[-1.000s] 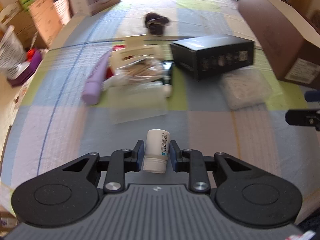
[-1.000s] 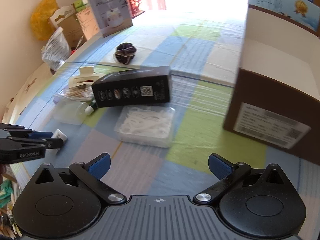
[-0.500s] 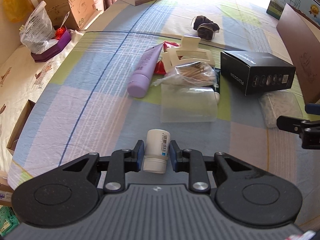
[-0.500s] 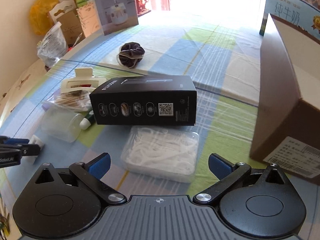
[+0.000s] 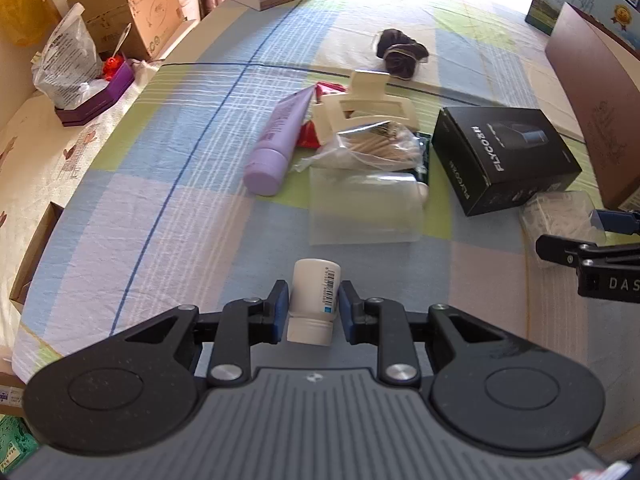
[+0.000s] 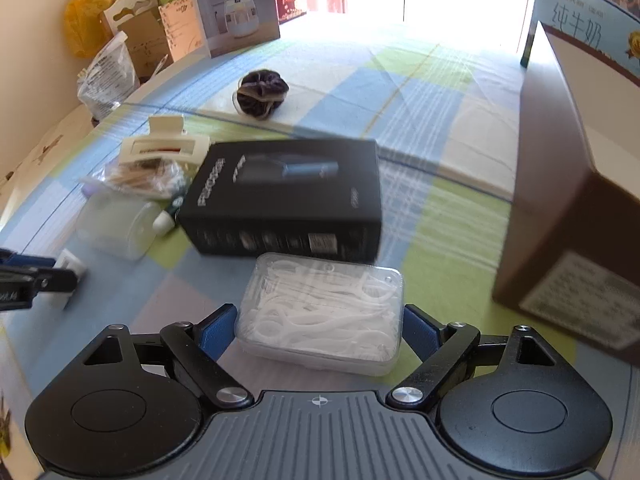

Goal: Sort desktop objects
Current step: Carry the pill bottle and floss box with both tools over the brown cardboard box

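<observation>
Small white bottle [image 5: 314, 300], barcode label, cap toward the camera: clamped between the blue pads of the left gripper [image 5: 313, 312], above the checked cloth [image 5: 168, 216].
Clear case of white floss picks [image 6: 322, 312]: lying on the cloth, set between the fingers of the right gripper [image 6: 318, 328]; jaws wide, just been closing, pad contact with the case sides not discernible.
Black carton [image 6: 288, 196]: directly behind the floss case, touching or nearly so.
Left of the carton: frosted clear container [image 5: 364, 208], bag of wooden sticks [image 5: 372, 146], cream hair claw [image 5: 366, 100], lilac tube [image 5: 278, 140].
Farther back: dark scrunchie [image 6: 262, 94].
Right edge: brown cardboard box [image 6: 576, 200].
</observation>
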Motion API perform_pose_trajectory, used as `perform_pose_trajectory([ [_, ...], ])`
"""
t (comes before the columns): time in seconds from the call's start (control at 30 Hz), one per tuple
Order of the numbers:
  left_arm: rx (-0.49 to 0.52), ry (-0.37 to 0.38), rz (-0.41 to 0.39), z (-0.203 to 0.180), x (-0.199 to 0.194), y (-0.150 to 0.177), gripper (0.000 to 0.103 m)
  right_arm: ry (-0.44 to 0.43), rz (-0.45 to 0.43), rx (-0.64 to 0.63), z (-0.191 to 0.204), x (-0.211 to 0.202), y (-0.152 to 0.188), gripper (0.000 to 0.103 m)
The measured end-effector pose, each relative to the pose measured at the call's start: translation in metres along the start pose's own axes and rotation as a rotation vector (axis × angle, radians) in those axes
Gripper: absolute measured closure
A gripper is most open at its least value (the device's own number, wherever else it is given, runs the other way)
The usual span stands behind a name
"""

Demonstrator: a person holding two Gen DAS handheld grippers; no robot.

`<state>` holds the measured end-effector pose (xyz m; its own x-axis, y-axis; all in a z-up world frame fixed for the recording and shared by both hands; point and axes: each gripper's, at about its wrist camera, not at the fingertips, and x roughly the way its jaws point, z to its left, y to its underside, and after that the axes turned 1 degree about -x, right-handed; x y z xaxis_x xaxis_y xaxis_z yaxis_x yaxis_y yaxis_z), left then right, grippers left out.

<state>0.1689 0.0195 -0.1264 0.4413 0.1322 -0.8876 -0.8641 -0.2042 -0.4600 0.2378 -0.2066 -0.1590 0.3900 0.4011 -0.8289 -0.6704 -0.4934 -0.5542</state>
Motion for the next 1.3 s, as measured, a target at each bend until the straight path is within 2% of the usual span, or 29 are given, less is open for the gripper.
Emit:
perform_pose_trajectory([
  [0.23, 0.046, 0.05, 0.005, -0.018, -0.006, 0.004, 0.08, -0.042, 0.043, 0.052, -0.019, -0.027, 0.022, 0.018],
  [0.7, 0.186, 0.162, -0.058, -0.073, -0.036, -0.013, 0.08, -0.038, -0.026, 0.158, -0.051, -0.087, 0.035, 0.018],
  [1.0, 0.28, 0.242, -0.118, -0.117, -0.056, -0.034, 0.08, -0.025, -0.119, 0.209, -0.075, -0.132, 0.031, 0.018],
  [1.3, 0.401, 0.389, -0.191, -0.196, -0.074, -0.072, 0.08, 0.045, -0.238, 0.307, -0.137, -0.179, 0.016, 0.018],
])
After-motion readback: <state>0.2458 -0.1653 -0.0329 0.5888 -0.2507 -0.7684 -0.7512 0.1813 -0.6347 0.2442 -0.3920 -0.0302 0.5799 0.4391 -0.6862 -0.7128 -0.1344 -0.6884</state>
